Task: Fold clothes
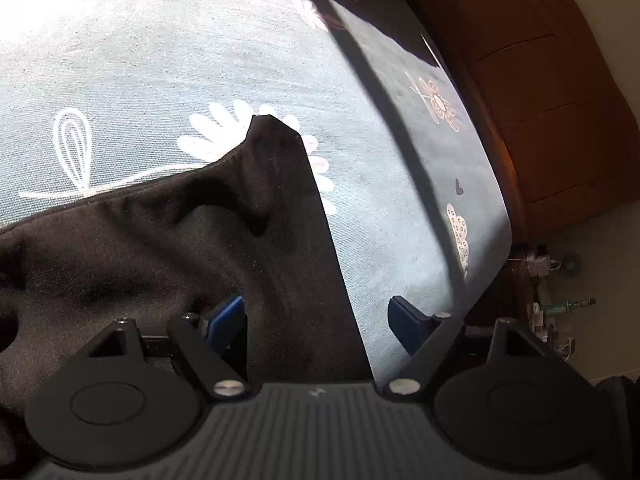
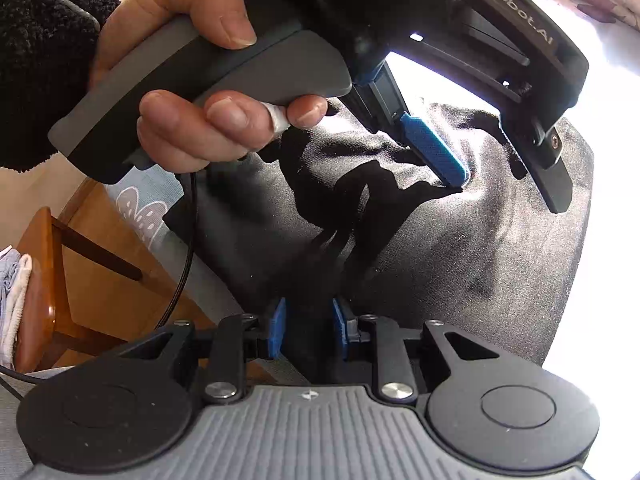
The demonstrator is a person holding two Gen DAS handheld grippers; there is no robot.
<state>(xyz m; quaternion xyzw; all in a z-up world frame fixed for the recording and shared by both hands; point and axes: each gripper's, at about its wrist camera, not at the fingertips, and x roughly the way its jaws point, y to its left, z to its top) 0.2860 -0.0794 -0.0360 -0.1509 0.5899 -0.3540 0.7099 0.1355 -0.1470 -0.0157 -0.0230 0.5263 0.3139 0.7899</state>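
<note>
1. The dark garment (image 1: 168, 248) lies rumpled on the floral bedspread (image 1: 160, 60).
2. The left gripper (image 1: 320, 320) stands spread wide, one blue pad on the cloth.
3. The right gripper (image 2: 308, 332) pinches a garment fold (pads nearly together).

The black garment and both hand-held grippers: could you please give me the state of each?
Black garment: rumpled, lying on the patterned bedsheet.
Left hand-held gripper: open, one finger on the garment, the other over the sheet.
Right hand-held gripper: shut on a fold of the garment.
</note>
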